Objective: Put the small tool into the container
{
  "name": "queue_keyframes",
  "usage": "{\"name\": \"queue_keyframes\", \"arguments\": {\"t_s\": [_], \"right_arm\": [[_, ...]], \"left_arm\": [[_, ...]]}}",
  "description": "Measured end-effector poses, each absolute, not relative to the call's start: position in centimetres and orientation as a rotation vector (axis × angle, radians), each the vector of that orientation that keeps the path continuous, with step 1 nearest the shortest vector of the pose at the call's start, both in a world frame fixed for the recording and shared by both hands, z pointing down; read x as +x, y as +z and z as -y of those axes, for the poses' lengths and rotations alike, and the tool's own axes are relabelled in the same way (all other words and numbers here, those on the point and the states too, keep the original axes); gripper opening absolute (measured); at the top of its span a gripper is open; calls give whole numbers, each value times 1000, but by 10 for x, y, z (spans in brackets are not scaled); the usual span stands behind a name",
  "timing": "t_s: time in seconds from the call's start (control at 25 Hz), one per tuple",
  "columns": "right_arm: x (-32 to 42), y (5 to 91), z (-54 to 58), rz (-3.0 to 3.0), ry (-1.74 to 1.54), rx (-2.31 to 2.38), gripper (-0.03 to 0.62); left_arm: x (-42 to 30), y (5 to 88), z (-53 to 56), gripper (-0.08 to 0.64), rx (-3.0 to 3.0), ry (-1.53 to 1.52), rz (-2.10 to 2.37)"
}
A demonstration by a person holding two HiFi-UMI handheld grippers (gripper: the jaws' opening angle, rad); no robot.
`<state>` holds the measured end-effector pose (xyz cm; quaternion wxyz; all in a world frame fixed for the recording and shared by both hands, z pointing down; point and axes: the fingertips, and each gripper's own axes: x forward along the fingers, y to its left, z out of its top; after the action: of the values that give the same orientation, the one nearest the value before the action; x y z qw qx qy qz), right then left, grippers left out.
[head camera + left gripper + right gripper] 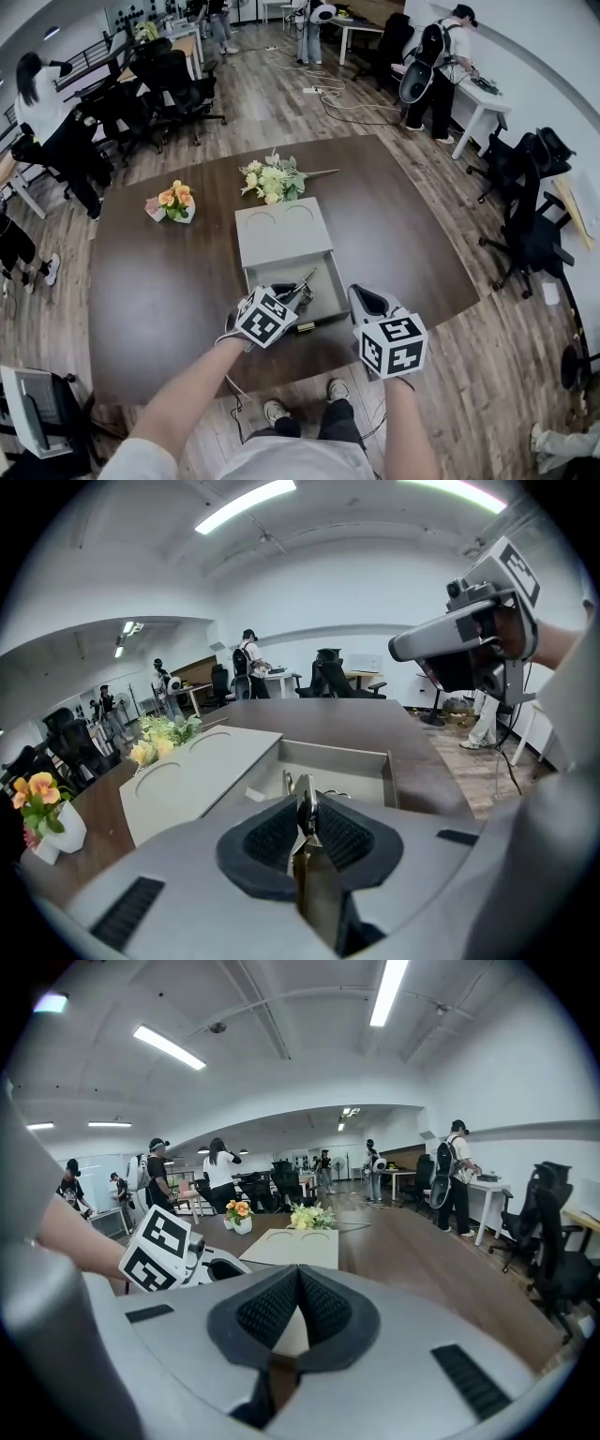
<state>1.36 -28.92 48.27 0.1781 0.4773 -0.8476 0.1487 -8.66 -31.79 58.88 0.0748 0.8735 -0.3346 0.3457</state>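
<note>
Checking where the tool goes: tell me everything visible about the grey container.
The grey container is a flat, plastic-looking box on the dark table. Its far half is a top with two round recesses; its near half is an open rectangular well. The small tool in the left claw reaches over that well.

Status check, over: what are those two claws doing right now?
Left gripper: fingers shut on small tool, over the open drawer of the container. Right gripper shut, empty, alongside. Nothing seen blocking drawer.
</note>
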Motion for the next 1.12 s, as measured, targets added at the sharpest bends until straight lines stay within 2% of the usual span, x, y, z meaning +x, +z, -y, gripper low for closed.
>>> {"name": "queue_keyframes", "arguments": {"t_s": [1.12], "right_arm": [[33,487,286,2380,475,1407,2]], "left_arm": [[-69,603,318,101,2595,1129,991]]}}
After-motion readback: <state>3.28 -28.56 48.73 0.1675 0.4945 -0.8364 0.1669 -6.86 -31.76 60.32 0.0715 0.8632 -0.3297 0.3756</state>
